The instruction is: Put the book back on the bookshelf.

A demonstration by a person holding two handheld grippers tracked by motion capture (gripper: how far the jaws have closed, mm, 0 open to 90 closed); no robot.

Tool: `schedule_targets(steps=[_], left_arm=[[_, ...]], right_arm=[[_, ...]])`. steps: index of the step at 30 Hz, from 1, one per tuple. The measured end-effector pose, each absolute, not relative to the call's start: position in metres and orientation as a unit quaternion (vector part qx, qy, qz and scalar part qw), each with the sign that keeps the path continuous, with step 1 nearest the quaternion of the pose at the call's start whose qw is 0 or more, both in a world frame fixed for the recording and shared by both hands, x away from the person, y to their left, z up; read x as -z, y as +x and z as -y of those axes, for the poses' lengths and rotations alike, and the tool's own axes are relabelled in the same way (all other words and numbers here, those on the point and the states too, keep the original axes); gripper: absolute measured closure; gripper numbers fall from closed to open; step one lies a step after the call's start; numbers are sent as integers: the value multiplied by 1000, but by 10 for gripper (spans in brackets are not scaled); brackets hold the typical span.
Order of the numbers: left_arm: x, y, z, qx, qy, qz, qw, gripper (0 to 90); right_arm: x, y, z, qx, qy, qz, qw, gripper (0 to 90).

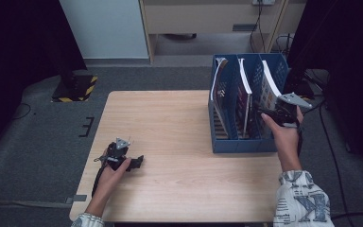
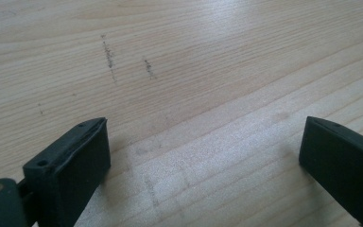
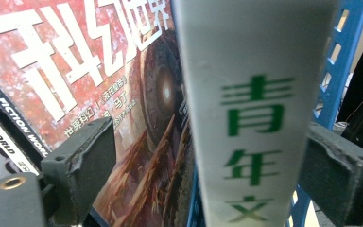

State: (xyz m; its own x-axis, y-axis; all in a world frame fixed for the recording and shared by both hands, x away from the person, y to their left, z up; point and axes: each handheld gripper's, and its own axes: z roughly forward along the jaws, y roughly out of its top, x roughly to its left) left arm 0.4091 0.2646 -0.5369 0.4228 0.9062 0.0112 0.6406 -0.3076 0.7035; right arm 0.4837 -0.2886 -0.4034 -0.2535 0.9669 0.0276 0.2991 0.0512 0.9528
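In the high view, the left gripper (image 1: 139,161) lay low on the pale wooden table (image 1: 170,123), in the lower left of the frame, held by the person's left hand (image 1: 109,172). At the right of the frame stood a blue plastic three-slot magazine file (image 1: 238,142) on the table's right part, with a magazine in each slot. The right gripper (image 1: 263,111), in the person's right hand (image 1: 286,137), reached at the white-spined magazine (image 1: 268,87) in the rightmost slot, right of centre and slightly above the frame's middle.

In the left gripper view, the two black jaws rose from the lower corners, spread wide with nothing between them, and bare wood grain with a few faint dark scuffs (image 2: 108,56) ran across the frame.

In the right gripper view, the jaws stood wide apart at the lower left and lower right, either side of that magazine's white spine with green characters (image 3: 255,118) in the centre, not pressing on it. Left of the spine showed a red cover with large white characters (image 3: 75,61); the file's blue wall (image 3: 340,71) ran up the right of the frame.
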Motion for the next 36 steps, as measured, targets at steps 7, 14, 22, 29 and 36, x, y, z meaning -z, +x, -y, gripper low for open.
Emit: schedule_targets(steps=[7,14,22,29,36], left_arm=[[537,409,-265,-209,781,-495,318,23],[537,409,-265,-209,781,-495,318,23],[537,409,-265,-209,781,-495,318,22],[537,409,-265,-209,781,-495,318,22],[537,409,-265,-209,781,-495,318,22]], right_arm=[[403,482,291,-478,502,-632,348,96],[403,479,293,-481,500,-632,345,80],[403,473,296,-483,500,-632,343,72],[403,468,298,-484,497,-632,345,68],[404,462,299,-482,498,-633,346,56]])
